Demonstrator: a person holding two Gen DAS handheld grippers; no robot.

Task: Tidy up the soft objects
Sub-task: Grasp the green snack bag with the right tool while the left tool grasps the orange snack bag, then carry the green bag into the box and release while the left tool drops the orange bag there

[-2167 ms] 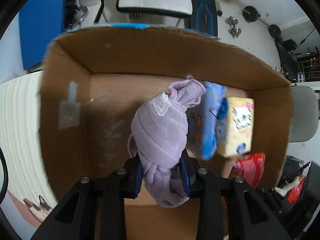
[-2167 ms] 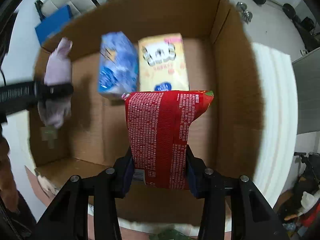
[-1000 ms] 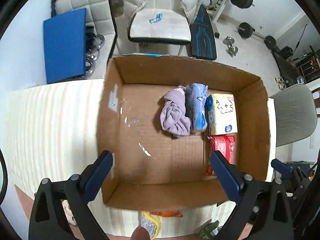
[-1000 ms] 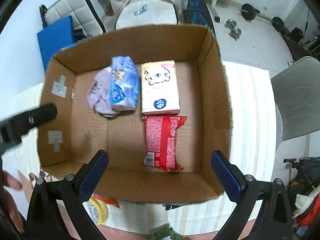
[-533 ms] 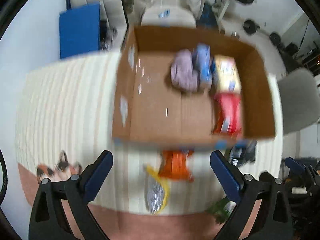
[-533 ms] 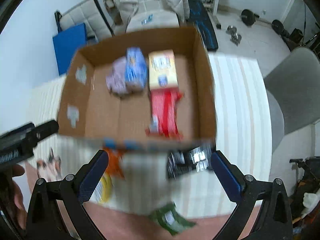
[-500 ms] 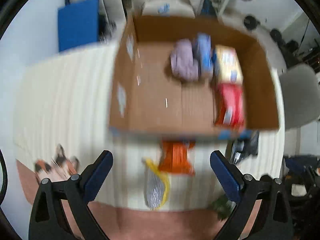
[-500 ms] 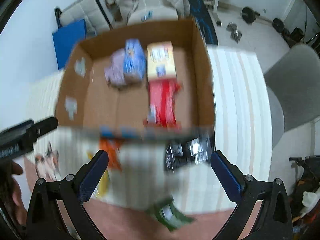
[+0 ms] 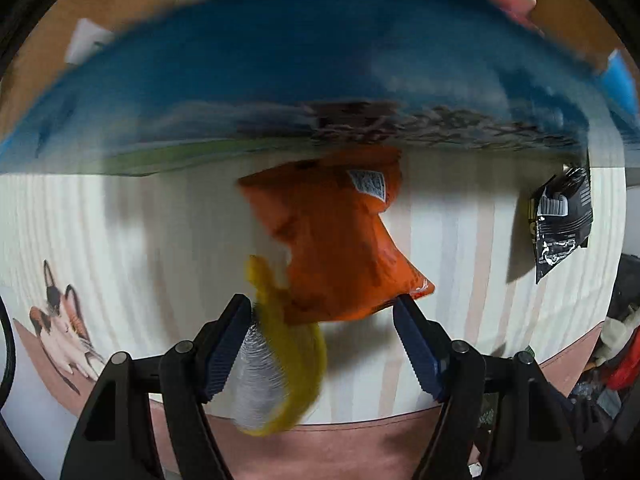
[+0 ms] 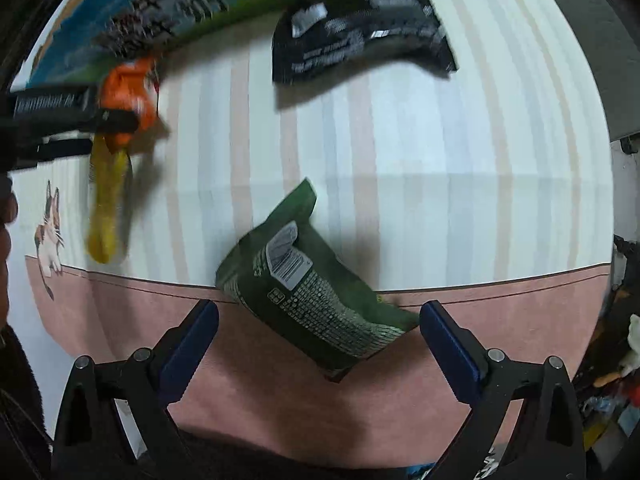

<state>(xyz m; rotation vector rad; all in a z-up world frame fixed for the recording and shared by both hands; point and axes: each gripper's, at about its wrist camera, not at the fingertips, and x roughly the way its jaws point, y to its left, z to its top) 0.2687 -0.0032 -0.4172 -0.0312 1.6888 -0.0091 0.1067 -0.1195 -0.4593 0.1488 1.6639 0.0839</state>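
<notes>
Orange snack bag [image 9: 340,248] on striped desk [image 9: 120,240] between spread pads of left hand-held gripper [image 9: 322,344], yellow pouch [image 9: 280,360] overlapping it, green packet [image 10: 312,288] between wide-apart right hand-held gripper [image 10: 318,344], black packet [image 10: 360,40] far.

Bare striped worktop [image 10: 460,152] lies open between the black packet [image 10: 360,46] and green packet [image 10: 316,292]; the box wall [image 9: 280,80] blocks beyond the orange packet [image 9: 336,248].
</notes>
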